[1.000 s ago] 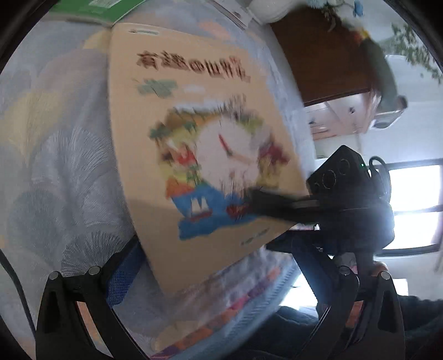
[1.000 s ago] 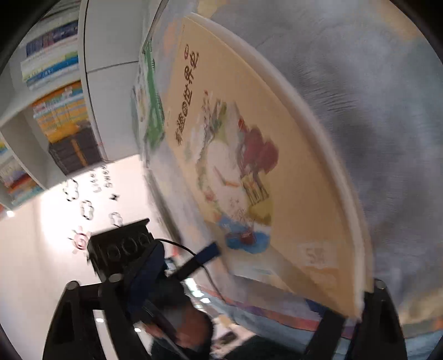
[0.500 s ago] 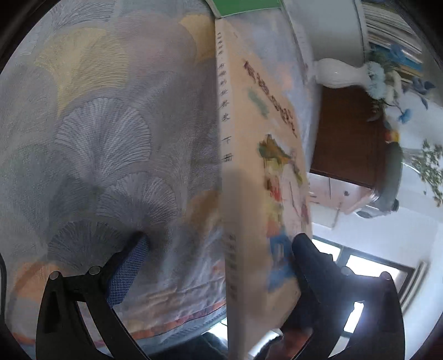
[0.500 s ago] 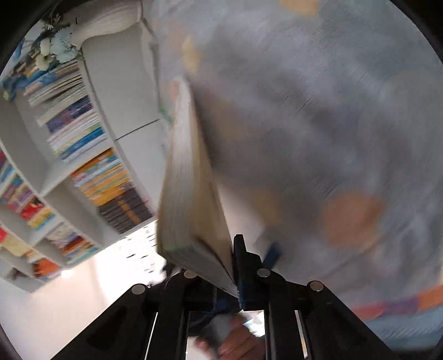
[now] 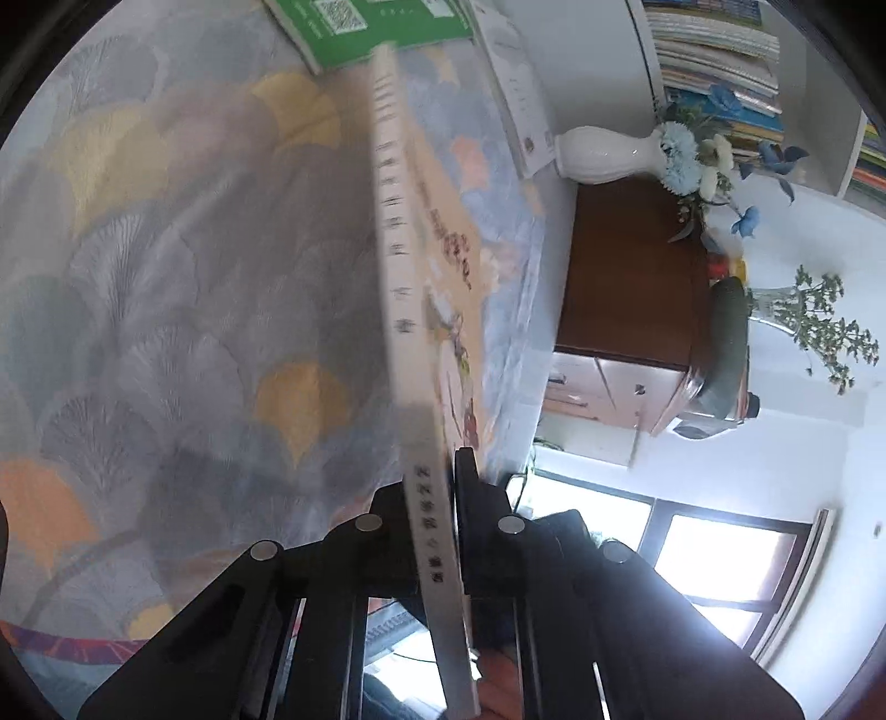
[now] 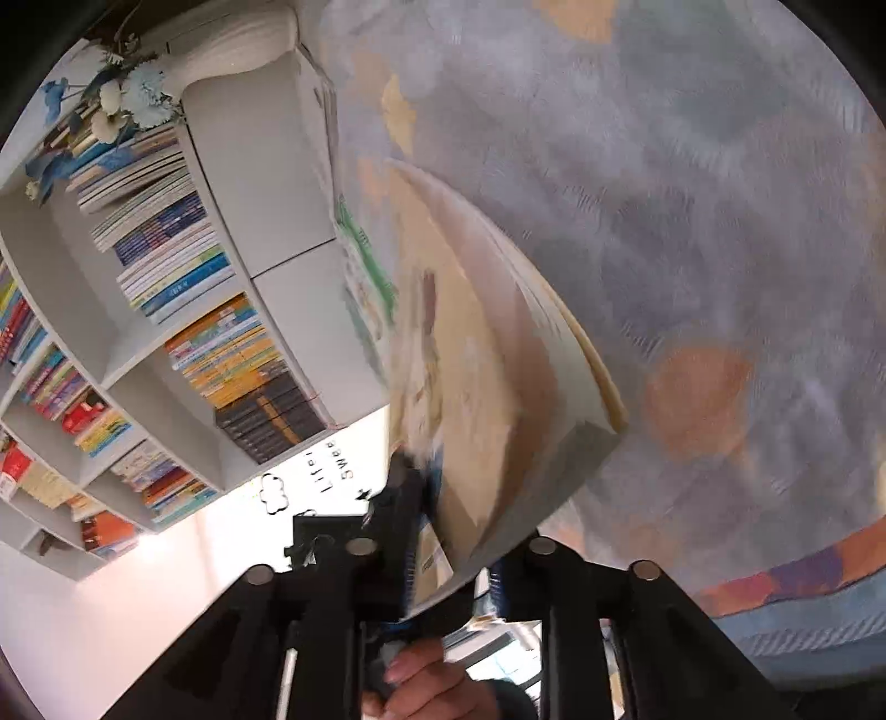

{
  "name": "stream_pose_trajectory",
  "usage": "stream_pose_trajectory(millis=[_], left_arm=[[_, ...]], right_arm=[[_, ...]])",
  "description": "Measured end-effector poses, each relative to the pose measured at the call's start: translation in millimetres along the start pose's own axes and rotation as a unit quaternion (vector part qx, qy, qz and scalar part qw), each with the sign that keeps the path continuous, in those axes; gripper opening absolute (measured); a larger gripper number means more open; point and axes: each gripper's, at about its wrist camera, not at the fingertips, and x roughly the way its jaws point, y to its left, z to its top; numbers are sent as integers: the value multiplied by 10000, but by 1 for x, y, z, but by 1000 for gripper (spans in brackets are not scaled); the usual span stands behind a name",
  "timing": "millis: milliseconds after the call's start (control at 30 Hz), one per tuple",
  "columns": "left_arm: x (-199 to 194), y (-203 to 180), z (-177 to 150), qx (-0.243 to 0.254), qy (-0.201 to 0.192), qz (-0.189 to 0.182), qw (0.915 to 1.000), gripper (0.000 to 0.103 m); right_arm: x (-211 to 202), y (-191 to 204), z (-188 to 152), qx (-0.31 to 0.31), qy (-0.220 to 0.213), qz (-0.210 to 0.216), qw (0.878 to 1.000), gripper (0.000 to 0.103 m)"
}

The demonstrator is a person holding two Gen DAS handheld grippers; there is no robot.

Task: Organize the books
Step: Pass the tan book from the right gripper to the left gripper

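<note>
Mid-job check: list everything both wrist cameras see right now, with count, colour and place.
Picture book: one, cream cover, standing on edge above the cloth, held at both ends.
Green book: one, green, flat on the cloth beyond the picture book.
Patterned cloth: one, grey-blue with yellow and orange fans, covering the surface.
White vase: one, white, with blue and white flowers, beside the bookshelf.
Bookshelf: one, white, full of mixed-colour books.
Wooden cabinet: one, brown, past the cloth's edge.
Window: one, bright, far wall.
Left claw: black, shut on the book's spine end.
Right claw: black, jaws just opened further, book's corner between them.
Hand: one, below the right claw.
</note>
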Motion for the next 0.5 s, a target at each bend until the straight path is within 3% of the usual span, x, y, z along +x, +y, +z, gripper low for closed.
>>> stream_pose_trajectory(millis=[33, 67, 200, 233, 300, 333, 433, 500], left_arm=[[3, 3, -2, -37, 33, 52, 10000, 6], [11, 4, -2, -128, 96, 86, 9998, 6], [29, 13, 0, -500, 237, -11, 9985, 6], [30, 15, 0, -571, 247, -96, 9980, 7], [26, 16, 0, -638, 174, -340, 9972, 8], [22, 11, 2, -548, 132, -328, 9979, 8], [13, -2, 0, -239, -9, -256, 9994, 9], [8, -9, 1, -81, -129, -233, 9996, 10]], right_arm=[[-2, -2, 5, -5, -100, -279, 9996, 75], [-5, -7, 12, 20, -398, -561, 9976, 95], [-12, -18, 23, 596, -877, 2, 9944, 98], [-13, -18, 25, 655, -943, 119, 9933, 91], [-20, -20, 26, 732, -1209, 157, 9898, 56], [-21, -22, 27, 708, -1197, 117, 9902, 19], [-21, -21, 24, 661, -916, 591, 9918, 10], [-25, -5, 21, 335, -1020, 454, 9932, 9]])
